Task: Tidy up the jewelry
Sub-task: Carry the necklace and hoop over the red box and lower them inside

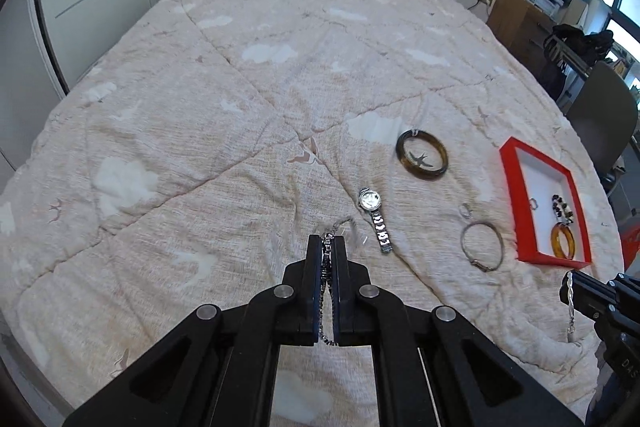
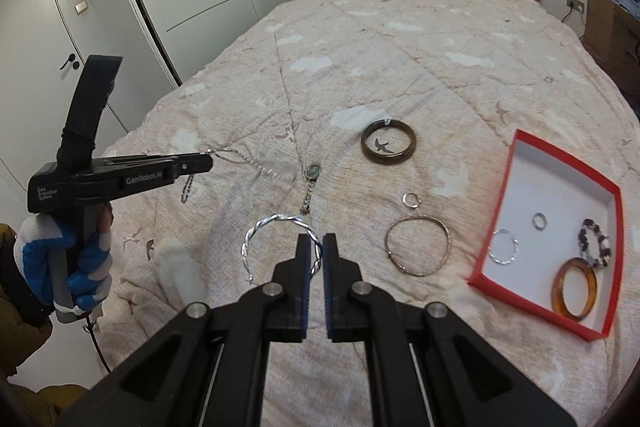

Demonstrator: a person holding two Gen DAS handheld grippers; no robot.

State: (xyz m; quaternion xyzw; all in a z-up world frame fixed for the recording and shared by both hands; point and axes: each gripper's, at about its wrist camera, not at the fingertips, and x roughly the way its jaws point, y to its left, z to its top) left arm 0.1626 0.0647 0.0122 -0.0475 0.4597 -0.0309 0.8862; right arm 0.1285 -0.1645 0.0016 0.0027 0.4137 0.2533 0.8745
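Observation:
My left gripper [image 1: 330, 247] is shut on a silver chain necklace [image 1: 325, 337]; one end dangles below the jaws and its thin far part [image 1: 345, 227] trails toward the quilt. The right wrist view shows that left gripper [image 2: 208, 161] at the left, held by a gloved hand [image 2: 80, 259]. My right gripper [image 2: 318, 241] is shut on a twisted silver bangle [image 2: 286, 217], lifted above the bed. A red box [image 2: 568, 163] at the right holds an amber bangle [image 2: 556, 291], a beaded bracelet [image 2: 594, 243], a silver hoop [image 2: 504, 247] and a ring [image 2: 540, 221].
Loose on the pink quilt lie a silver watch [image 2: 312, 183], a dark bangle [image 2: 388, 163], a thin silver bangle [image 2: 400, 267] and a small ring [image 2: 411, 199]. White wardrobe doors stand left of the bed, a wooden headboard at the far end.

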